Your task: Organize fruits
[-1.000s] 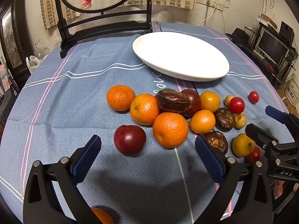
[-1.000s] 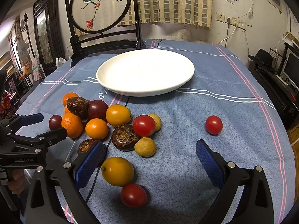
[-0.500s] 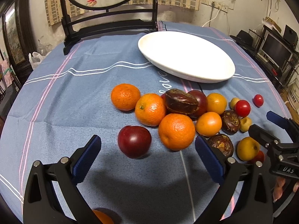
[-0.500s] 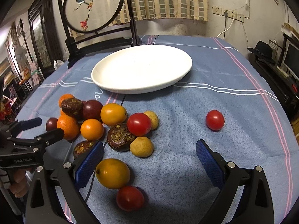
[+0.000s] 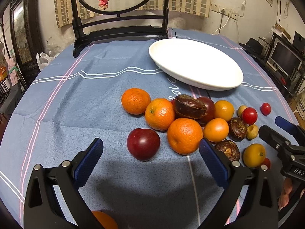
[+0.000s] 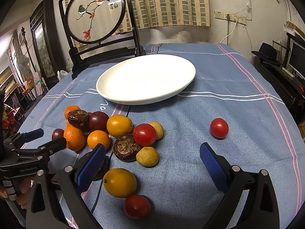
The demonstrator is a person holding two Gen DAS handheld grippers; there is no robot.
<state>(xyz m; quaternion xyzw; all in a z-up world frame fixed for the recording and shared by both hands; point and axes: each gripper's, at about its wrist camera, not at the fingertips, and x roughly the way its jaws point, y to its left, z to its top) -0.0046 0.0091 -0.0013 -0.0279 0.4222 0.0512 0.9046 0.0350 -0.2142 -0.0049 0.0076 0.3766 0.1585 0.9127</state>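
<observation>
A blue striped cloth is spread over the tabletop, and a white plate is set toward its far side with nothing seen on it. The fruits are gathered on the cloth in front of the plate: three oranges, the nearest one touching its neighbours, a dark red plum lying just in front of them, and brown wrinkled fruits mixed among smaller orange and yellow ones. A cherry tomato is seen on its own, well apart from the cluster on the right. The left gripper is held over the cloth with its jaws spread wide and nothing between them, the plum lying just beyond the gap. The right gripper is likewise held with its jaws released and empty, above a yellow-orange fruit and a red tomato near the front edge. A round framed screen stands behind the plate.
</observation>
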